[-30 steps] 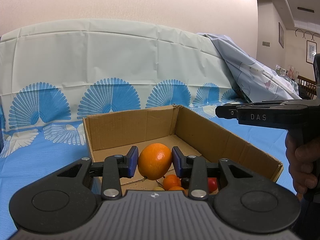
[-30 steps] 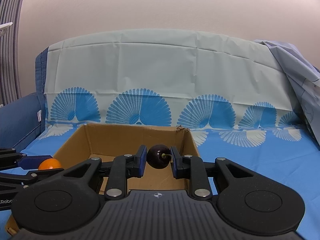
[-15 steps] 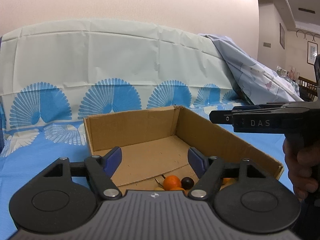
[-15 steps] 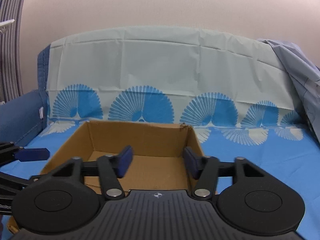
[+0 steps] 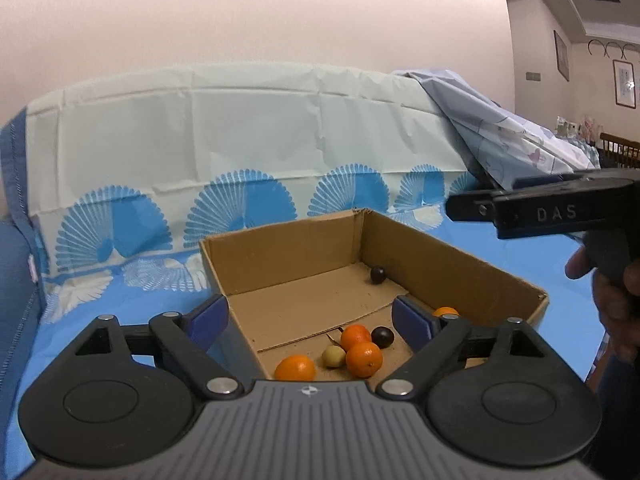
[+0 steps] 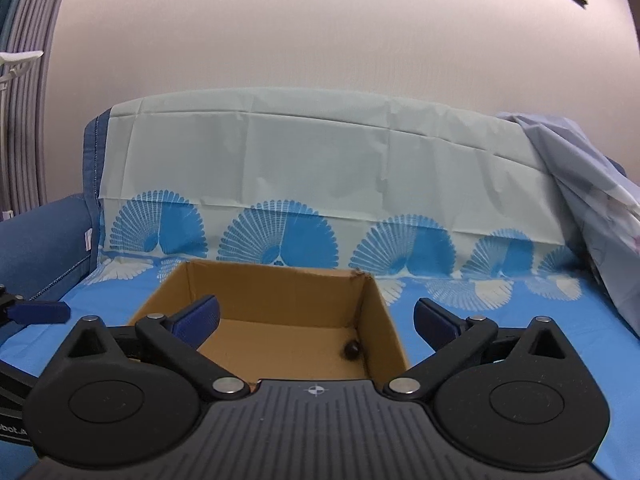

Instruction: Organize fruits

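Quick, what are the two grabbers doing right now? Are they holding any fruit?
Left gripper: jaws opening wide, nothing between them, no fruit held.
Right gripper: jaws opening wide, nothing between them, no fruit held.

Both wrist views near and angled down, facing the sofa back, sharing the cardboard box [image 5: 460, 264] [image 6: 376, 320]
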### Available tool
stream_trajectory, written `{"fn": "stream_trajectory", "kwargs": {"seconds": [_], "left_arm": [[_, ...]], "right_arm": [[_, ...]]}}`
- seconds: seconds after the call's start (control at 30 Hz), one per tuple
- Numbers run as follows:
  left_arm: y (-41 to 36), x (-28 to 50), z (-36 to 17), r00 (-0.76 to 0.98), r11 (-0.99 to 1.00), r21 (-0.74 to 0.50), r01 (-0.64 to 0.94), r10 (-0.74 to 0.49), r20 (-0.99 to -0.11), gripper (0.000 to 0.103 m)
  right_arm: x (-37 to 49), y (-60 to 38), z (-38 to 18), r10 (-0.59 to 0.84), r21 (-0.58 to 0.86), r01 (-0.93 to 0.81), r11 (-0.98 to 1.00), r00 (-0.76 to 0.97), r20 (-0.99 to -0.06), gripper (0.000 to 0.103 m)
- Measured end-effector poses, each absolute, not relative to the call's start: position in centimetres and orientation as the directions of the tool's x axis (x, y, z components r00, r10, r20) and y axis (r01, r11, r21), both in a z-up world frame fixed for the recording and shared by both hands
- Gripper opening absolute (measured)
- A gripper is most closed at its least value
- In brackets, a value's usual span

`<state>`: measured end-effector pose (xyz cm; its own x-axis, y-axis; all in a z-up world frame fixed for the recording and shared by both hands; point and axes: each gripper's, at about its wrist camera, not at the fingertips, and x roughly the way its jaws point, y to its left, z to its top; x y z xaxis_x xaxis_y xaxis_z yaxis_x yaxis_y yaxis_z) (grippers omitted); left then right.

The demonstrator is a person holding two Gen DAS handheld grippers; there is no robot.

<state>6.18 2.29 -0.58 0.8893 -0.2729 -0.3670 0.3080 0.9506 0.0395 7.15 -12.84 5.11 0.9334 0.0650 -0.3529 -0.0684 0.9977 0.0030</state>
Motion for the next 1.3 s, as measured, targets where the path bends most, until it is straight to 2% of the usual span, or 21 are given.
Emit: {"fn": "stream_trajectory", "kwargs": {"seconds": [0.2,0.27,0.3,0.43,0.67,0.87,1.3], "left_arm": [[2.6,3.1,0.2,0.886,0.980,-0.033,0.196,-0.191,-0.423,0.093],[2.5,2.1,0.3,0.877,0.989,-0.052,0.136,-0.144,-0.459,0.098],[2.5,1.7,0.3,0.871,0.991,-0.070,0.116,-0.136,-0.471,0.103],[2.2,0.4,0.0,0.836,0.985,-0.135,0.103,-0.160,-0.526,0.103],[-0.3,1.2,-1.3,0.819,0.987,-0.052,0.152,-0.156,-0.552,0.103],[-0.8,2.6,-2.5,0.785,0.988,-0.065,0.138,-0.149,-0.601,0.103],[-0.7,3.6,-2.8,0.771,0.994,-0.063,0.092,-0.112,-0.627,0.103]], "right_arm": [[3.9,-13.7,5.2,0.039,0.045,-0.021,0.999,0.904,-0.426,0.102],[2.9,-14.1,5.2,0.037,0.058,-0.013,0.998,0.900,-0.435,0.102],[2.4,-14.2,5.2,0.031,0.061,-0.005,0.998,0.899,-0.437,0.102],[1.2,-14.9,4.8,0.017,0.085,0.025,0.996,0.887,-0.461,0.102],[1.8,-14.1,3.6,-0.001,0.036,0.022,0.999,0.863,-0.506,0.102],[2.6,-13.6,3.0,-0.004,0.021,0.018,1.000,0.847,-0.531,0.102],[3.4,-12.7,2.3,0.003,-0.012,-0.012,1.000,0.833,-0.554,0.102]]}}
